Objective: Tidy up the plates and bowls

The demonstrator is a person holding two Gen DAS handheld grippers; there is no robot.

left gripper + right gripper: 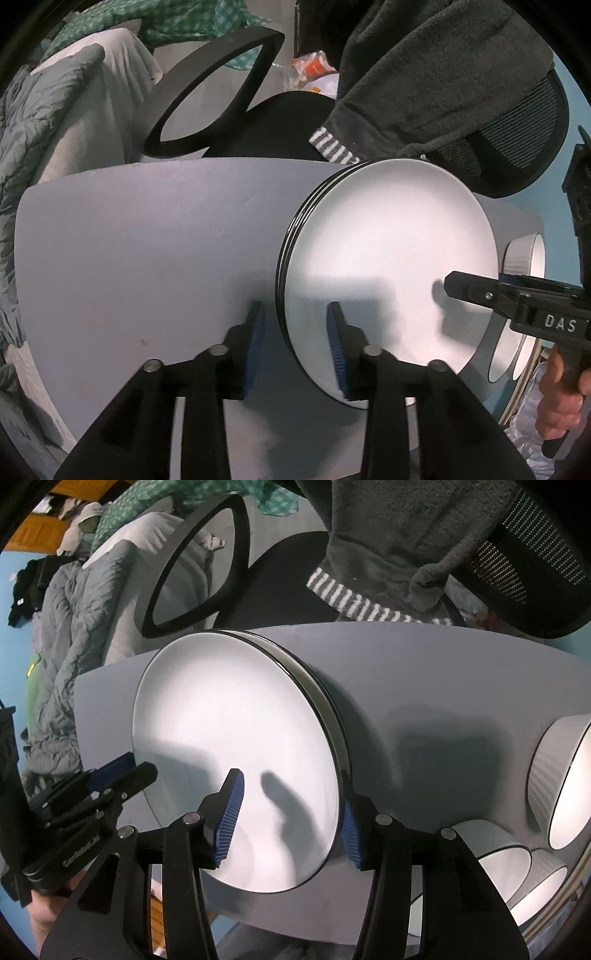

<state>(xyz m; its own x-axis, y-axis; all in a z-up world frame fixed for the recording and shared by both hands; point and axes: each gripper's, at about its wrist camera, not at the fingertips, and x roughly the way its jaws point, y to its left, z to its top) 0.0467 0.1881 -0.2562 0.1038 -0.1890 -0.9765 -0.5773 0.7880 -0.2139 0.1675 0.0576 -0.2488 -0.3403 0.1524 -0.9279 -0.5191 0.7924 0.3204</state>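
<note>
On the grey-blue surface stands one stack of plates, white with thin black rims; the rim lines at its side count three, perhaps four, and the exact number cannot be told. Both grippers straddle the edge of that stack. Seen from the left wrist, the left gripper has its jaws apart with the near edge of the stack between the blue pads, one pad over the bare surface and the other over the top plate, neither pressing on it. Seen from the right wrist, the right gripper stands likewise parted, one pad above the top plate's face and the other just outside the stack's right edge, with no grip. Beside the stack, on the side away from the left gripper, sit the bowls, ribbed white with dark rims: the right wrist view shows three of them, one upper and two lower, while the left wrist view catches only slivers of bowls past the plates' far edge. Beyond the stack a dark office chair carries a grey towel with a striped border. Only the left wrist view shows a bare hand holding the right gripper's handle.
</note>
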